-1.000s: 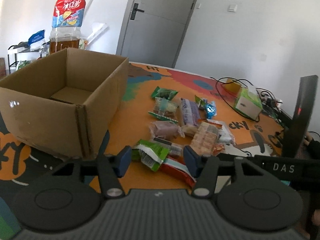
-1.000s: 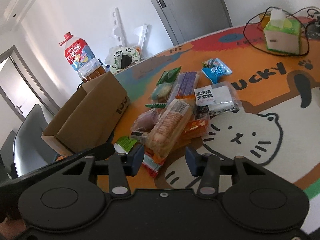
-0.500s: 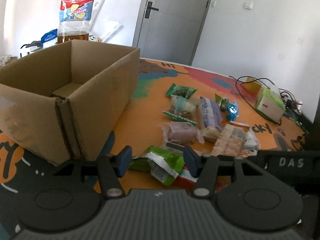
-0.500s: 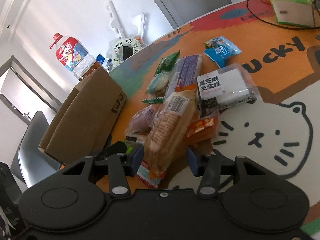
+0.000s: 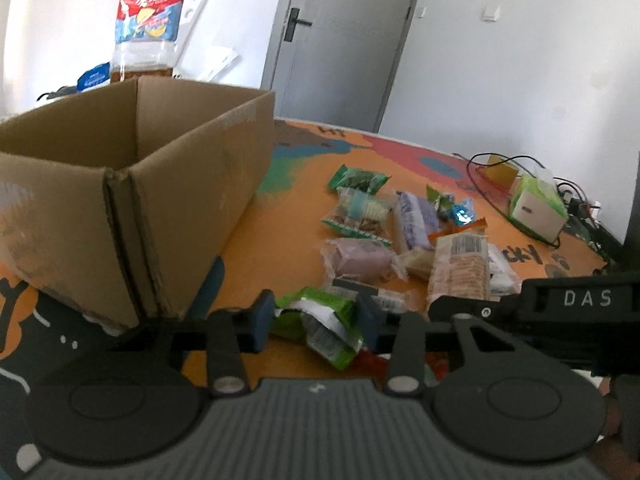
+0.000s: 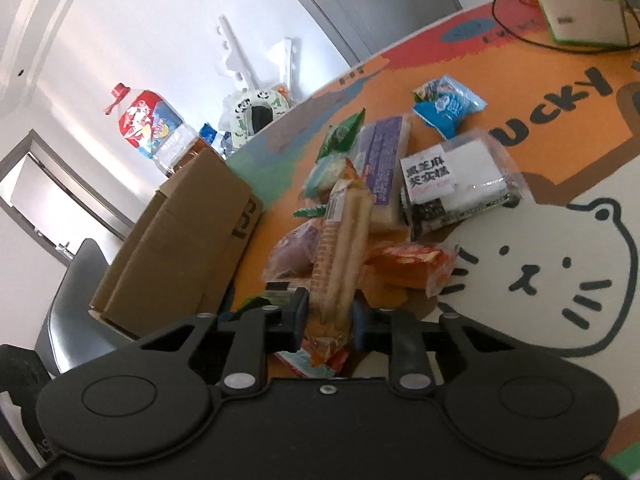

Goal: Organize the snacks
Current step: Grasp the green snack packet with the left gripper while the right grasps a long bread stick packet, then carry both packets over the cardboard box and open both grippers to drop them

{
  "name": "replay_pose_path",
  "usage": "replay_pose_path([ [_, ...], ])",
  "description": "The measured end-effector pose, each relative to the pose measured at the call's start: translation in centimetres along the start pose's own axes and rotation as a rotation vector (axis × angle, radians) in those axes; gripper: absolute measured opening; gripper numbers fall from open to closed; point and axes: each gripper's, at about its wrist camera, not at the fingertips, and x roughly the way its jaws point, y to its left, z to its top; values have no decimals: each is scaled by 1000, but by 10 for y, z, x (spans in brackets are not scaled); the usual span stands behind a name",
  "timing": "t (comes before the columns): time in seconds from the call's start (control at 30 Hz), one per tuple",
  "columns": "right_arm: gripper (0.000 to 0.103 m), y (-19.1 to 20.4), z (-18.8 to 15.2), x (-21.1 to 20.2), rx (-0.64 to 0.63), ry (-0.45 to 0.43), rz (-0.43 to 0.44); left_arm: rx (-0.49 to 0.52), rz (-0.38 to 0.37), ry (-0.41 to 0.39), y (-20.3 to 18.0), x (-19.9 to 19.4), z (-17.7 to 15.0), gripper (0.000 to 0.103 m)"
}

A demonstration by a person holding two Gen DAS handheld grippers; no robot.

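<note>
A: The right gripper's fingers (image 6: 298, 320) are pressed in on both sides of a long clear-wrapped biscuit packet with orange ends (image 6: 340, 264), so the right gripper (image 6: 330, 322) has it clamped, the packet standing on edge above the pile.

B: And the left gripper (image 5: 316, 320)?

A: Its fingers (image 5: 262, 318) stand part-way apart either side of a crumpled green-and-white snack wrapper (image 5: 320, 320). I cannot tell whether they touch it.

B: What lies around them?

A: The rest of the snacks sit heaped on the orange cartoon-printed table mat (image 5: 280, 240): a purple bun in clear wrap (image 5: 360, 260), a purple-labelled long packet (image 6: 382, 152), a black-and-white cake packet (image 6: 456, 184), and a blue sachet (image 6: 448, 106) farther back.

B: The box?

A: The open brown cardboard box (image 5: 132, 200) stands just left of the pile, with a large red-labelled plastic drink bottle (image 5: 146, 36) behind it.
</note>
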Motion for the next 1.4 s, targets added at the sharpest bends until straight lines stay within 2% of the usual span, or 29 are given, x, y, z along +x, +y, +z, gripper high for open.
replay_pose_path([
  [0.07,24,3,0,-5,-12,-16,5,-4,-18,5,0,-2,0,36],
  [0.1,24,4,0,-8,-18,-24,4,-5,-25,-1,-1,-3,0,30],
  [0.17,24,6,0,-12,-27,-36,4,-2,-30,-13,-1,-7,-1,27],
  [0.23,24,9,-1,-15,-31,-44,5,-6,-41,-20,-1,-11,-2,26],
  [0.4,24,12,-8,-17,-41,-33,-1,28,-16,-17,-4,-15,-3,28],
  [0.47,24,13,-10,-17,-42,-31,-1,38,2,-20,-5,-15,-2,32],
  [0.5,24,14,-11,-18,-45,-32,-3,39,-1,-24,-5,-16,-2,39],
  [0.53,24,14,-11,-19,-49,-34,-5,39,-6,-30,-5,-16,-2,51],
  [0.6,24,14,-12,-19,-53,-36,-11,32,-6,-45,-4,-17,-3,63],
  [0.7,24,12,-13,-17,-53,-30,-21,46,-4,-45,-5,-11,-3,65],
  [0.83,24,9,-13,-16,-53,-29,-25,44,16,1,-4,2,-7,64],
  [0.97,24,6,-13,-17,-52,-29,-31,22,4,1,2,4,-12,63],
  [1.07,24,7,-15,-13,-51,-23,-31,30,12,-5,0,2,-14,58],
  [1.2,23,10,-16,-13,-55,-32,-28,20,18,-14,4,1,-14,44],
  [1.4,23,14,-15,-22,-72,-65,-14,-9,-24,-18,8,-5,-11,40],
])
